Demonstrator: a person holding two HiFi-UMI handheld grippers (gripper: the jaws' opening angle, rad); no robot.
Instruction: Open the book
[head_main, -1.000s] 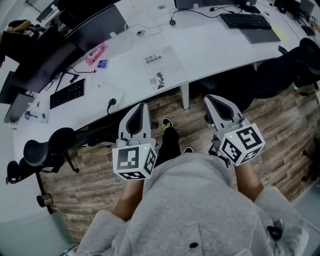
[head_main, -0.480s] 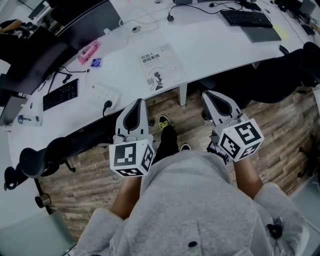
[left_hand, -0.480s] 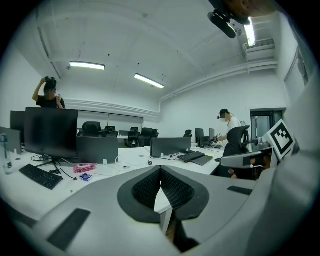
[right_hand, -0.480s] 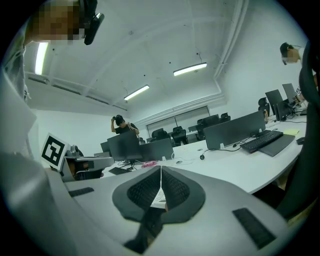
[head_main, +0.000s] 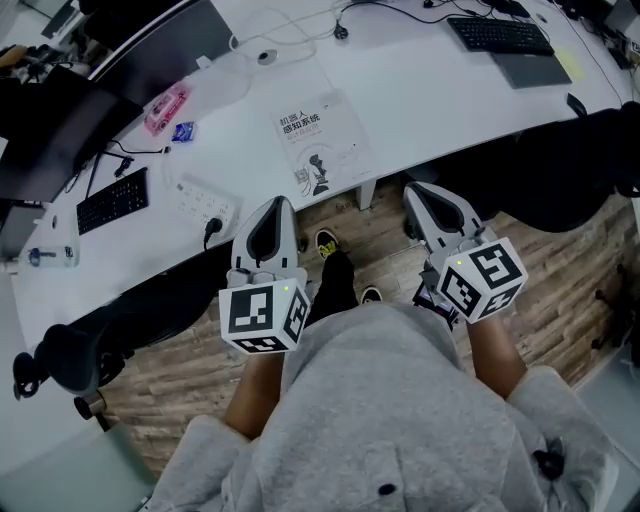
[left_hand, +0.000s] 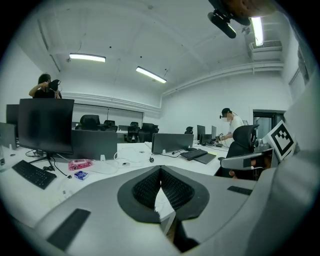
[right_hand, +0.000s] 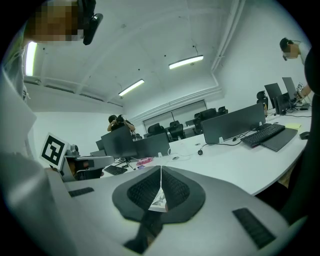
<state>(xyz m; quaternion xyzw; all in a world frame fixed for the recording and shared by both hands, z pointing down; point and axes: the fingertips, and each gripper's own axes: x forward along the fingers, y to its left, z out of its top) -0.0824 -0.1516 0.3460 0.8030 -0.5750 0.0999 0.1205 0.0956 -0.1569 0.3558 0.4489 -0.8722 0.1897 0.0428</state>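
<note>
Book (head_main: 318, 140) lies shut, cover up, on the white desk (head_main: 450, 100), near the desk's front edge and a bit askew. The cover is pale w/ dark print and a small dark figure. Nothing touches it.

L of the book, on the same desk: power strip (head_main: 205, 198) w/ a plug in it, a small blue item (head_main: 181, 131), a pink item (head_main: 165, 108), then a black keyboard (head_main: 112, 200) further L. A dark monitor (head_main: 150, 40) stands behind those. A 2nd keyboard (head_main: 500, 35) sits far R at the back, well apart from the book.

Left gripper (head_main: 277, 202) and right gripper (head_main: 413, 190) are both held out in front of the person, tips at about the desk's front edge, short of the book and apart from it. In head view the book sits beyond and between them. Each gripper's own view shows its jaws pressed together at the tips, nothing pinched. In the right gripper view, the book shows thru the gap below the tips.

Under the grippers: wood floor (head_main: 540, 300), a shoe (head_main: 328, 243), and the person's grey top (head_main: 380, 400). A black chair (head_main: 70, 355) stands at lower L.
</note>
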